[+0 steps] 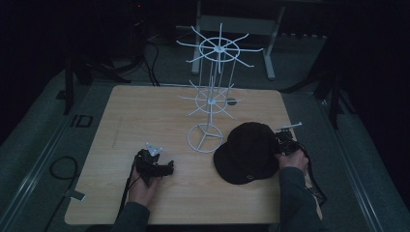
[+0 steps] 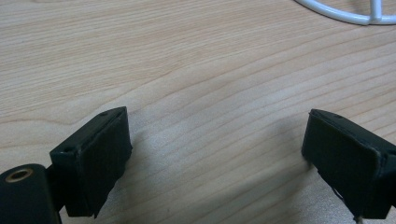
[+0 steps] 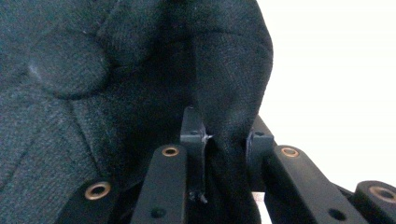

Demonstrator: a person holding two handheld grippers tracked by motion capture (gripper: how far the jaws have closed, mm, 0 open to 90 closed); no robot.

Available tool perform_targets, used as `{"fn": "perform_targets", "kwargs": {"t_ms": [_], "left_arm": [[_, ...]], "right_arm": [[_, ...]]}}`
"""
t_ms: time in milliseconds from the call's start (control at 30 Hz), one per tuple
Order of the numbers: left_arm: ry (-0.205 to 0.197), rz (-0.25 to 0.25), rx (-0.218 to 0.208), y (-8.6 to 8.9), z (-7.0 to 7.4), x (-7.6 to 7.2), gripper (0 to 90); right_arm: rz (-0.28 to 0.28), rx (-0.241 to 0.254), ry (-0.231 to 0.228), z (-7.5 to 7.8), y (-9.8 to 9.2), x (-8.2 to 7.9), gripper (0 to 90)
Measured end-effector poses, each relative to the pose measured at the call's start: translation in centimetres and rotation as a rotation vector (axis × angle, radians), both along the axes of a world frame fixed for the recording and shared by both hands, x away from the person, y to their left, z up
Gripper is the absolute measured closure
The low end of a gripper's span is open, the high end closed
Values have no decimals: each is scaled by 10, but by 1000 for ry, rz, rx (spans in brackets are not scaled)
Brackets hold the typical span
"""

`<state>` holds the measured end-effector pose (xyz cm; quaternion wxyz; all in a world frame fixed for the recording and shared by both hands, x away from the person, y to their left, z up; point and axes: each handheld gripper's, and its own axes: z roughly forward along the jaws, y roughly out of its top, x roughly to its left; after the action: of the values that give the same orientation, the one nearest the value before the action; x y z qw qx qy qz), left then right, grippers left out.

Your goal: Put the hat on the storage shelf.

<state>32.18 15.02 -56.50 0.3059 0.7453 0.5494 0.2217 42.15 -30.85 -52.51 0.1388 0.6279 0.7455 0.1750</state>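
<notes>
A black cap [image 1: 246, 152] lies on the wooden table [image 1: 145, 116] at the right, brim toward the front edge. My right gripper [image 1: 281, 144] is at the cap's right side, shut on a fold of its black fabric [image 3: 229, 84], which is pinched between the jaws in the right gripper view. My left gripper [image 1: 167, 168] rests low over the table at the front left, open, with bare wood [image 2: 215, 116] between its two black pads [image 2: 100, 158]. A white wire display stand [image 1: 212, 92] with two tiers of spokes rises in the table's middle, just left of the cap.
The stand's round wire base [image 1: 205, 138] sits between my two grippers, and its edge [image 2: 345, 14] curves along the top right of the left gripper view. Dark floor, cables [image 1: 60, 166] and metal frame legs [image 1: 268, 43] surround the table.
</notes>
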Motion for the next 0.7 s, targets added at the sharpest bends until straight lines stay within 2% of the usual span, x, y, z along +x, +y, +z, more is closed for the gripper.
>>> {"fn": "perform_targets", "kwargs": {"t_ms": [100, 300, 367, 433, 700], "left_arm": [[-1, -1, 0, 0, 0, 0, 86], [0, -4, -2, -1, 0, 0, 86], [1, -4, -1, -1, 0, 0, 86], [1, -4, -1, -1, 0, 0, 86], [1, -5, -1, -1, 0, 0, 86]], "right_arm": [[-20, 27, -5, 0, -3, -1, 764], [-48, 124, -56, -3, -13, -7, 767], [-34, 130, -80, -1, -14, -10, 769], [-8, 143, -123, 2, -14, -12, 771], [-9, 127, -261, 29, -12, -17, 775]]}}
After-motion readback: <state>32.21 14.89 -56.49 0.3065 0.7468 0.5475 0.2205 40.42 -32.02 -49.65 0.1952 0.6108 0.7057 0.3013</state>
